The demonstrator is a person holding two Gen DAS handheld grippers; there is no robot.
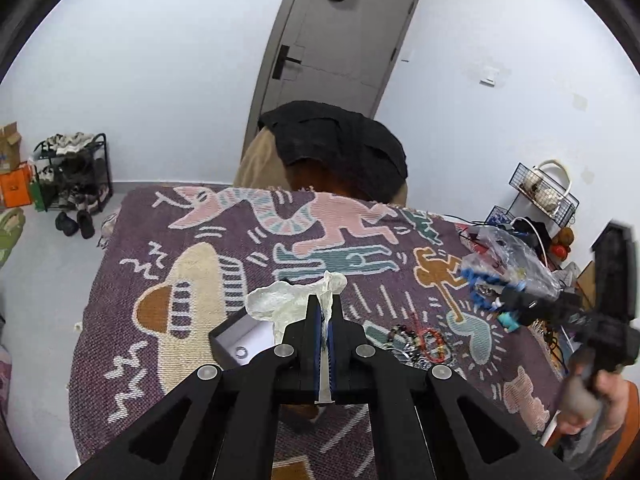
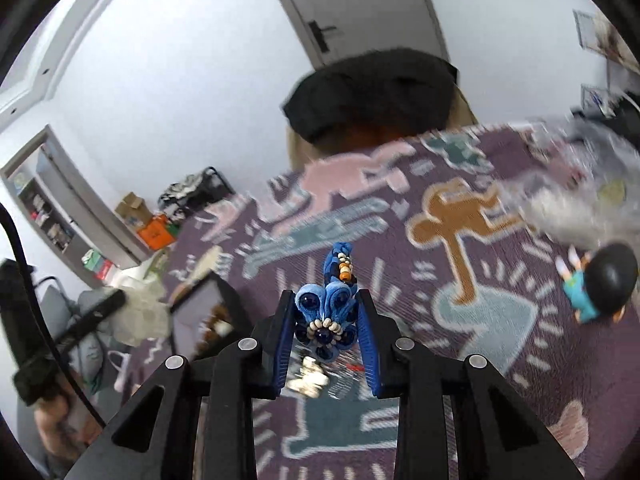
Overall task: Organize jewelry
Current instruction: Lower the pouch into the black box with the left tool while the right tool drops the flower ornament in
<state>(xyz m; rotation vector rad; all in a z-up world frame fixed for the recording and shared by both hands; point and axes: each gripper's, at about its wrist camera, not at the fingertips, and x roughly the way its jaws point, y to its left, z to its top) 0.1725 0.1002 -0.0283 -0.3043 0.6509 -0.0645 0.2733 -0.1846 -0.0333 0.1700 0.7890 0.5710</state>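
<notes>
My left gripper [image 1: 325,312] is shut on a crumpled white tissue paper [image 1: 280,302] and holds it above an open black jewelry box [image 1: 236,340] with a white lining and a ring [image 1: 241,351] inside. My right gripper [image 2: 326,312] is shut on a blue fabric flower ornament with beads [image 2: 326,308], lifted above the patterned cloth. It also shows in the left wrist view [image 1: 486,286] at the right. A pile of beaded bracelets [image 1: 416,342] lies on the cloth to the right of the left gripper. The box shows blurred in the right wrist view [image 2: 204,312].
The purple patterned cloth [image 1: 168,248] covers the table. A small doll figure [image 2: 596,284] and a clear plastic bag [image 1: 508,256] lie at the right. A chair with a black cloth [image 1: 336,144] stands behind the table. A wire basket [image 1: 544,192] is at the far right.
</notes>
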